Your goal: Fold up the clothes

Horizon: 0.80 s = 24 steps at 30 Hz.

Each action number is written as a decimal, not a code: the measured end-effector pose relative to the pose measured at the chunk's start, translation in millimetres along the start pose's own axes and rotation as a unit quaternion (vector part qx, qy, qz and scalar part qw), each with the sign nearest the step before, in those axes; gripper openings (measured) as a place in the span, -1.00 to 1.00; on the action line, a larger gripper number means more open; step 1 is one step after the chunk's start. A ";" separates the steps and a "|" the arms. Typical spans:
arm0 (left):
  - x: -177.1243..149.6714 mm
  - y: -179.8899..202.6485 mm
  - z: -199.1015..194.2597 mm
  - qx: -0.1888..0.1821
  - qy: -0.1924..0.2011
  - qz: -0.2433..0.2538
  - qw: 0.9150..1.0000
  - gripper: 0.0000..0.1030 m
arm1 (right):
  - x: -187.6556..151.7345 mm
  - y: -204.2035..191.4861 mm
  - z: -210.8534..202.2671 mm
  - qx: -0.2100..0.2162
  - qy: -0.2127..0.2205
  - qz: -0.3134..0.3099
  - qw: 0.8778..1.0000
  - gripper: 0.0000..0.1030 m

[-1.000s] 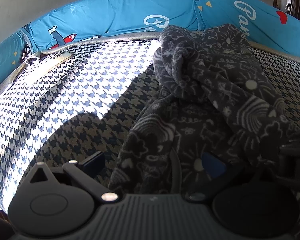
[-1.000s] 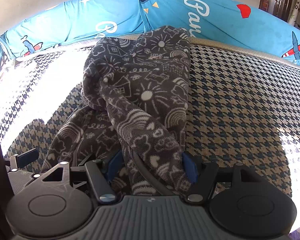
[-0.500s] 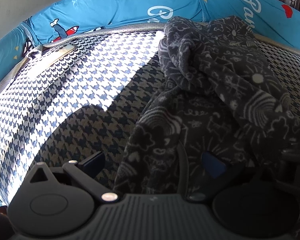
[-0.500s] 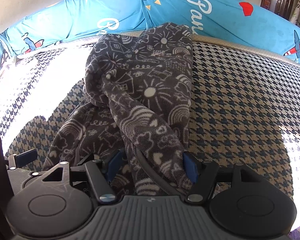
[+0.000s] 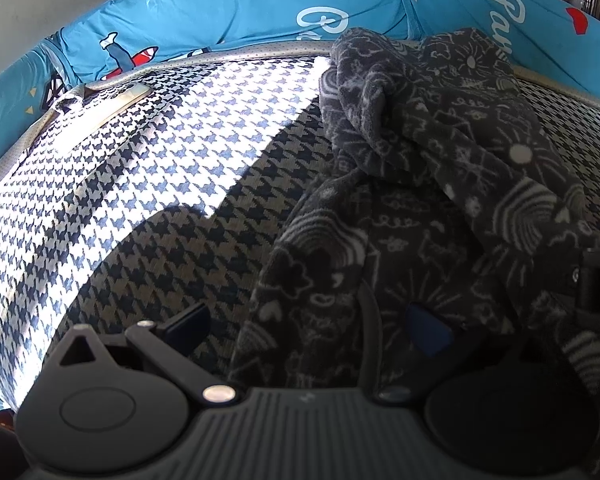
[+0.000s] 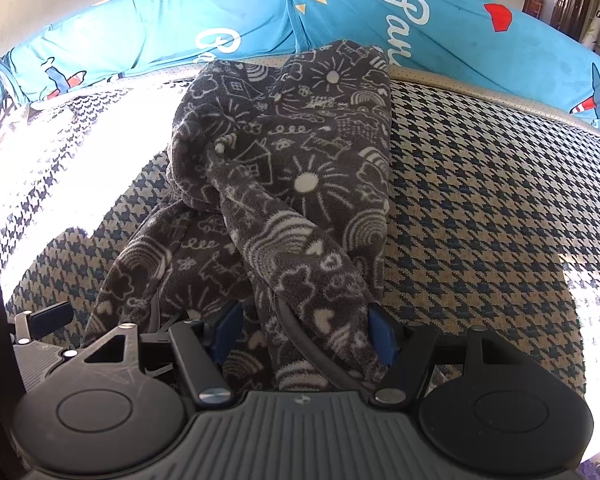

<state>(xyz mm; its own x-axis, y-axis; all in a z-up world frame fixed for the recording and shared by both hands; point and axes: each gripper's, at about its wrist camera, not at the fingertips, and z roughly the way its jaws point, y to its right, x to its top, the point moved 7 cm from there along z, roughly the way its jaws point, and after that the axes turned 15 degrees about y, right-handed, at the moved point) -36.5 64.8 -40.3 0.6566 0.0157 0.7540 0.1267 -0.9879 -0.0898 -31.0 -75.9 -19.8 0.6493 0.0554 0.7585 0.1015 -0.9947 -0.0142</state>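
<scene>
Dark fleece [image 6: 300, 184] with white doodle print lies bunched on a houndstooth sheet [image 6: 480, 208], reaching back to the blue cushion [image 6: 140, 28]. Right wrist view: right gripper [image 6: 304, 332] has both blue pads set wide with a thick fold of fleece filling the gap, seemingly clamped. It also shows the left gripper [image 6: 40, 320] at lower left. Left wrist view: left gripper [image 5: 308, 324] fingers well apart, fleece edge lying between them, not pinched; a sunlit patch on the sheet [image 5: 160, 140].
</scene>
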 end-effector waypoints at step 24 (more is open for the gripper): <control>-3.4 -5.0 -36.2 -0.016 0.036 0.021 0.999 1.00 | -13.3 73.6 -19.5 -0.049 0.066 0.109 0.991 0.48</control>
<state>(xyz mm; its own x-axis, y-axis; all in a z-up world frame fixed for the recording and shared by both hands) -66.3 64.0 -18.9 0.6049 -0.0360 0.7955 0.0749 -0.9920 -0.1019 -46.8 -151.5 -18.2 0.5434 -0.1666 0.8228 -0.1076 -0.9858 -0.1286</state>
